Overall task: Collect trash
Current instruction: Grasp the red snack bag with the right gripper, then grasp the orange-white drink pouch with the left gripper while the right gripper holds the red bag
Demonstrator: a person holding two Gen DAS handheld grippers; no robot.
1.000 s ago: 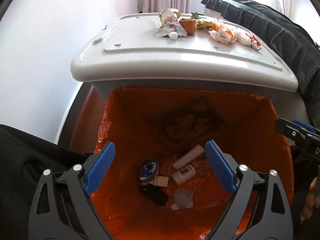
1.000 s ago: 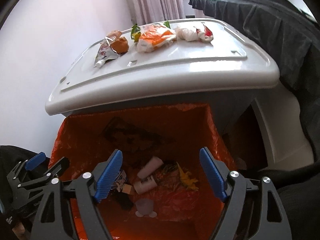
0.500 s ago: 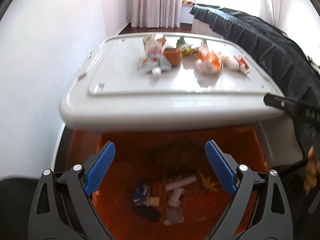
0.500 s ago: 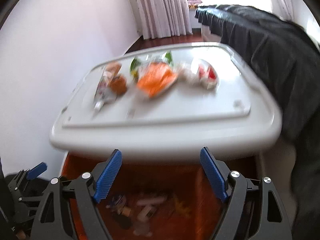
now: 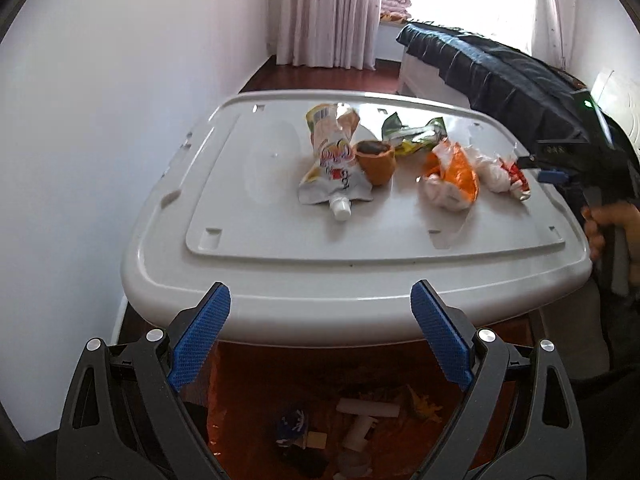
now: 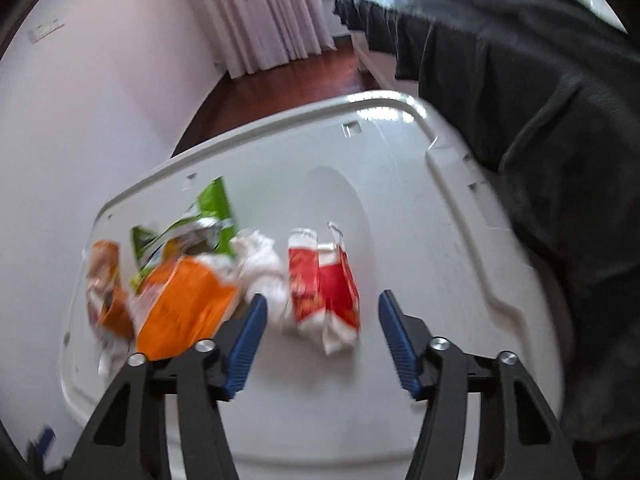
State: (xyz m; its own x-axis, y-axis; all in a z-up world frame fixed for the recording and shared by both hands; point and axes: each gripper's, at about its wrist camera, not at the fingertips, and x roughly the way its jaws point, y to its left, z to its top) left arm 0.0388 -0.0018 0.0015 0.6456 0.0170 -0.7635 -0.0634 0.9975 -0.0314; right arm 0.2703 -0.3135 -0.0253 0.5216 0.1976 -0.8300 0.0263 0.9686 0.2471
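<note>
Trash lies in a row on a white plastic lid [image 5: 280, 216]: a spouted pouch [image 5: 332, 160], an orange cup [image 5: 376, 160], a green wrapper [image 5: 412, 136], an orange-and-white bag [image 5: 452, 176], and a red-and-white wrapper [image 5: 512, 174]. My left gripper [image 5: 320, 340] is open and empty, at the lid's near edge above an orange-lined bin [image 5: 256, 404]. My right gripper [image 6: 320, 320] is open and empty, low over the lid, with the red-and-white wrapper [image 6: 324, 284] between and just beyond its fingers. It also shows in the left wrist view [image 5: 552, 168], at the lid's right side.
The bin holds several discarded items, among them a white tube [image 5: 368, 410] and a blue packet [image 5: 292, 430]. A bed with a dark cover [image 5: 500, 76] runs along the right. A white wall [image 5: 100, 120] stands at the left. Curtains [image 5: 328, 12] hang at the back.
Both grippers have risen from over the bin toward the lid. The right gripper has moved out over the lid and now frames the red-and-white wrapper. Both stay open.
</note>
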